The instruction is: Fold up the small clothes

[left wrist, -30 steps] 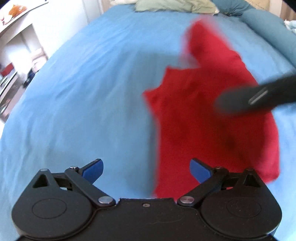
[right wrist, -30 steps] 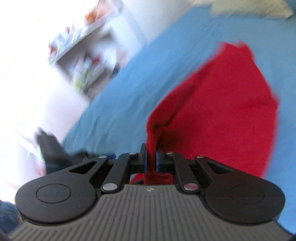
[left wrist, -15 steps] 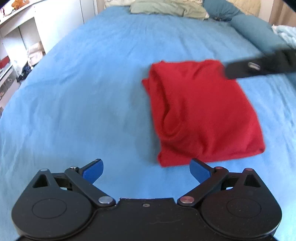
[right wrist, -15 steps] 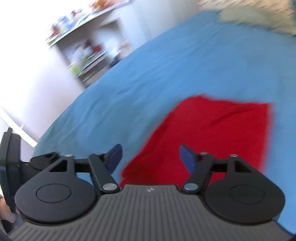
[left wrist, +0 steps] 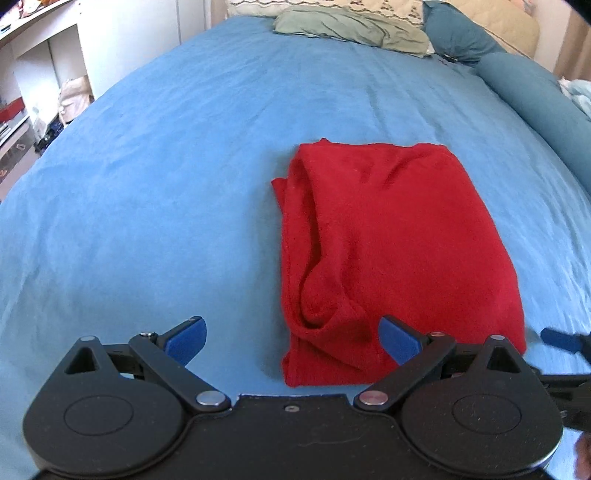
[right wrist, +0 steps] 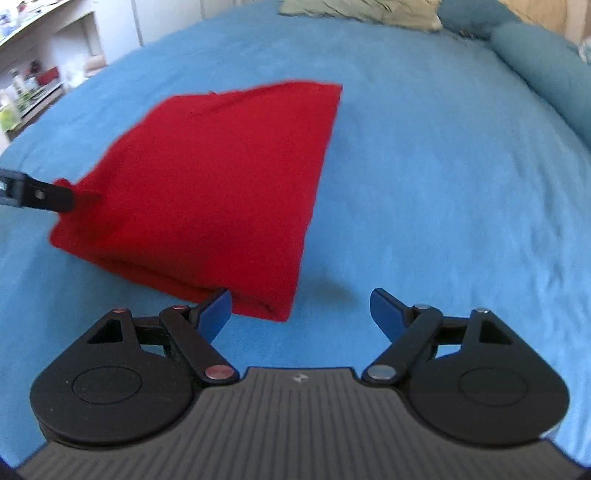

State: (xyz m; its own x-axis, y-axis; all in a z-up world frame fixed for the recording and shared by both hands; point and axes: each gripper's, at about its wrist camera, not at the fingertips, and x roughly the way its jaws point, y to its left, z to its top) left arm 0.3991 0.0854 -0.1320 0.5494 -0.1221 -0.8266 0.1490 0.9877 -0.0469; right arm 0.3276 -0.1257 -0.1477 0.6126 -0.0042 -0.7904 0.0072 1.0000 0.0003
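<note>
Closest to me, the left gripper [left wrist: 291, 338] hangs low over the bed with its 2 blue fingers [left wrist: 186, 334] spread wide and nothing between them; the near corner of the red garment [left wrist: 388, 236] sits just ahead of the gap. The right gripper [right wrist: 301, 310] is beside it, fingers equally wide and empty, its left fingertip [right wrist: 218, 310] just over the near edge of the cloth, though I cannot tell if it touches.

The garment lies folded into a rough rectangle on the blue bedsheet [left wrist: 147, 184], right of the bed's middle as the left camera sees it. Its right side looks flat, but the left edge is bunched into 2 or 3 loose rolls, with a pocket gaping at the near corner.

Beyond it the sheet runs bare to a green pillow [left wrist: 351, 26] and a dark blue bolster [left wrist: 535, 99] at the head of the bed, with white shelves [left wrist: 33, 74] off to the left.

To my eye the risk is that lumpy left edge: pinch only the top layer there and the fold would peel open, or another fold over it would trap the bulge and leave the bundle lopsided. The soft sheet could also get caught in a low grab.
</note>
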